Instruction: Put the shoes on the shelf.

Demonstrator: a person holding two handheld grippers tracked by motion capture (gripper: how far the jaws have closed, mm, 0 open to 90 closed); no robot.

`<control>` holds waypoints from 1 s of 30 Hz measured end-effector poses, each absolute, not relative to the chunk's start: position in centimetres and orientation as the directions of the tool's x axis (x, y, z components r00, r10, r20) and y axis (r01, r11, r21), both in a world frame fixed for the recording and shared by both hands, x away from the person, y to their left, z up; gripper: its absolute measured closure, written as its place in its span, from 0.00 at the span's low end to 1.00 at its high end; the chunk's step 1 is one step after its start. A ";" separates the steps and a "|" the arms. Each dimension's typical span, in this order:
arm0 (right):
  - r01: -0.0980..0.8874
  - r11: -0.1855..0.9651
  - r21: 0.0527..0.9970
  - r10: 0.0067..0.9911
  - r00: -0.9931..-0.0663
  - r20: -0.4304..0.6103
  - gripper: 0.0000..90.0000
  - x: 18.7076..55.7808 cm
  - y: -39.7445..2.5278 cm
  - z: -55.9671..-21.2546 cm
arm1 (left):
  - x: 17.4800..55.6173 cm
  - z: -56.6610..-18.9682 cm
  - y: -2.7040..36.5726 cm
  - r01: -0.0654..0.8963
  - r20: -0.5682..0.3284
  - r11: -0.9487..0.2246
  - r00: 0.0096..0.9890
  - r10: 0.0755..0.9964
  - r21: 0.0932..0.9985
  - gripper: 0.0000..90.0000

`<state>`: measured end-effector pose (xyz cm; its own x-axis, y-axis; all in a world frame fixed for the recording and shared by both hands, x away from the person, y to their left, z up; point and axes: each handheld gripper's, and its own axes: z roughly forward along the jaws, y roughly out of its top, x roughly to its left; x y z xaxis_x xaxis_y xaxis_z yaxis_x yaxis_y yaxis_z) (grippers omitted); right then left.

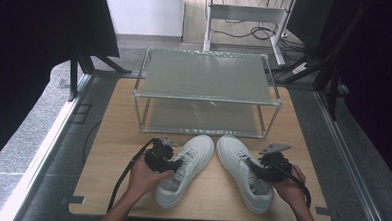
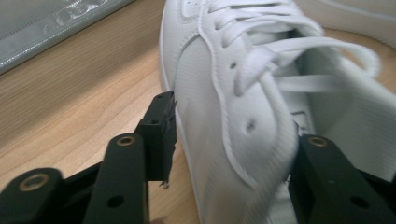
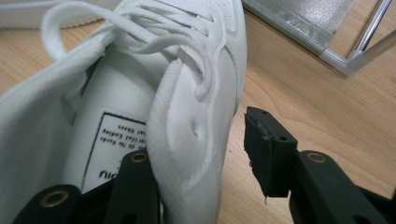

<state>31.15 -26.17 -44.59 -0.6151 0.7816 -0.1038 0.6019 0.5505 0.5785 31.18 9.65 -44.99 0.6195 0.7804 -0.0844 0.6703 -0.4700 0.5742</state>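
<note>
From the high view I see two white sneakers lying toes-forward on the pale wooden surface (image 1: 108, 136), just in front of a two-tier rack (image 1: 205, 73) of thin metal tubing with frosted, matte shelves. My left claw (image 1: 174, 163) sits at the collar of the left sneaker (image 1: 186, 170); my right claw (image 1: 255, 168) sits at the collar of the right sneaker (image 1: 241, 172). The shoes lie close together, toes nearly meeting.

In the left gripper view, my left claw (image 2: 229, 140) straddles the side wall of the left sneaker (image 2: 224, 84): one black jaw outside on the smooth leather-like upper, the other inside against the woven lining. The jaws are narrow, with a slight gap at the outer pad. Flat laces loop loosely above.

In the right gripper view, my right claw (image 3: 205, 154) straddles the collar of the right sneaker (image 3: 187, 93), one jaw inside over the printed insole, the other standing clear outside, so it is wide, not gripping. The rack's corner (image 3: 336, 58) shows beyond.
</note>
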 end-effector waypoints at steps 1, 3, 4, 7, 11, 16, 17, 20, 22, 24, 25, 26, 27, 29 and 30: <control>0.602 0.556 0.573 0.780 -0.616 -0.110 0.68 31.3 -26.1 -44.6 | 31.3 -45.0 9.6 0.673 -0.089 -0.467 0.618 0.781 0.573 0.62; 0.605 0.562 0.564 0.778 -0.618 -0.113 0.70 31.5 -26.0 -44.7 | 31.4 -45.0 9.5 0.678 -0.095 -0.464 0.615 0.783 0.570 0.65; 0.605 0.563 0.563 0.778 -0.618 -0.114 0.71 31.6 -25.9 -44.8 | 31.5 -45.1 9.4 0.680 -0.097 -0.463 0.614 0.783 0.569 0.67; 0.608 0.568 0.555 0.775 -0.622 -0.111 0.73 32.0 -25.7 -45.0 | 31.6 -45.3 9.1 0.687 -0.102 -0.461 0.610 0.786 0.562 0.73; 0.615 0.571 0.544 0.776 -0.620 -0.113 0.74 32.2 -25.4 -45.0 | 31.7 -45.4 8.9 0.687 -0.086 -0.465 0.606 0.791 0.558 0.78; 0.629 0.567 0.532 0.781 -0.616 -0.104 0.78 32.3 -25.4 -45.1 | 31.6 -45.6 9.0 0.695 -0.103 -0.435 0.587 0.803 0.572 0.82; 0.633 0.571 0.523 0.781 -0.615 -0.110 0.80 32.4 -25.4 -45.1 | 31.6 -45.7 9.1 0.694 -0.102 -0.433 0.586 0.804 0.575 0.84; 0.642 0.595 0.484 0.776 -0.614 -0.141 0.85 32.5 -25.1 -45.1 | 31.4 -45.8 9.2 0.690 -0.098 -0.422 0.579 0.809 0.588 0.87; 0.644 0.605 0.468 0.774 -0.615 -0.154 0.90 32.6 -25.1 -45.2 | 31.3 -45.9 9.3 0.689 -0.105 -0.412 0.576 0.811 0.597 0.89; 0.655 0.601 0.457 0.780 -0.605 -0.158 0.94 32.7 -25.2 -45.2 | 31.3 -46.0 9.5 0.687 -0.107 -0.403 0.572 0.814 0.605 0.90; 0.660 0.596 0.457 0.784 -0.602 -0.153 0.95 32.7 -25.4 -45.2 | 31.2 -46.1 9.5 0.686 -0.111 -0.397 0.570 0.814 0.610 0.91; 0.663 0.588 0.463 0.788 -0.599 -0.143 0.95 32.8 -25.6 -45.2 | 31.2 -46.1 9.6 0.685 -0.113 -0.392 0.568 0.815 0.614 0.91; 0.669 0.576 0.470 0.795 -0.593 -0.131 0.95 32.8 -25.8 -45.2 | 31.1 -46.2 9.6 0.685 -0.116 -0.387 0.566 0.816 0.617 0.91; 0.678 0.555 0.482 0.806 -0.582 -0.108 0.96 32.8 -26.1 -45.3 | 31.0 -46.3 9.8 0.689 -0.134 -0.366 0.557 0.820 0.626 0.91; 0.680 0.545 0.491 0.809 -0.579 -0.096 0.96 32.9 -26.2 -45.3 | 31.0 -46.4 9.9 0.688 -0.135 -0.361 0.555 0.821 0.630 0.91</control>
